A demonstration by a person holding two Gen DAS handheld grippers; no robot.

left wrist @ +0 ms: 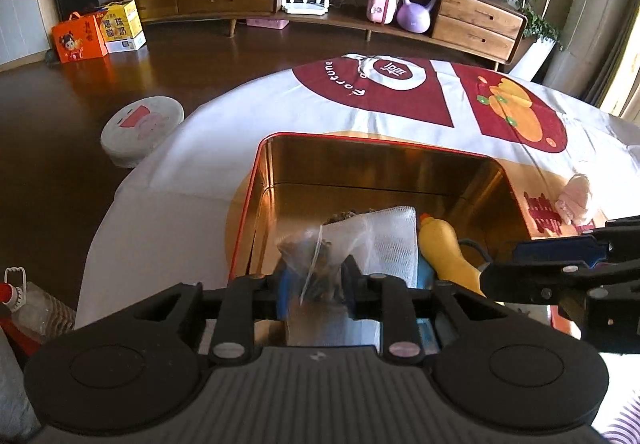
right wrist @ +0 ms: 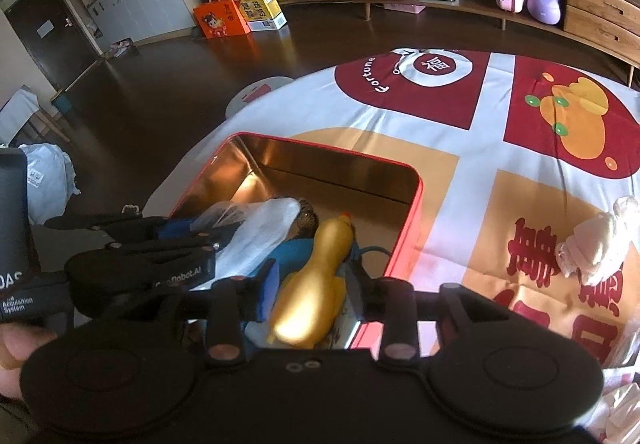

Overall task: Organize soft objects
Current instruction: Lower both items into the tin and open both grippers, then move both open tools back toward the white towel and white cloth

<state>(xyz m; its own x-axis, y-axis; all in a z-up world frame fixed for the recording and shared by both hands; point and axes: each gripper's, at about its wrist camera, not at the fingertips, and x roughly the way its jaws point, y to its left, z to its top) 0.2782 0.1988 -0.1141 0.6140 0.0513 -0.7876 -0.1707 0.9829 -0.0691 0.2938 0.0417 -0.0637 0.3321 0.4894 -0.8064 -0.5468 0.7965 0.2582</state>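
Observation:
A red tin (left wrist: 256,180) with a gold inside stands on the table; it also shows in the right wrist view (right wrist: 416,180). My left gripper (left wrist: 316,284) is shut on a clear mesh bag (left wrist: 344,244) of dark stuff, held over the tin's near end. My right gripper (right wrist: 308,284) stands around a yellow rubber duck (right wrist: 316,284) inside the tin, its jaws close on either side; the duck also shows in the left wrist view (left wrist: 444,248). A pale pink soft toy (right wrist: 596,248) lies on the cloth to the right of the tin.
The round table carries a white, red and orange cloth (right wrist: 480,104). A white round stool (left wrist: 140,128) stands on the dark floor to the left. A wooden sideboard (left wrist: 320,4) runs along the far wall. Something blue (right wrist: 296,248) lies under the duck.

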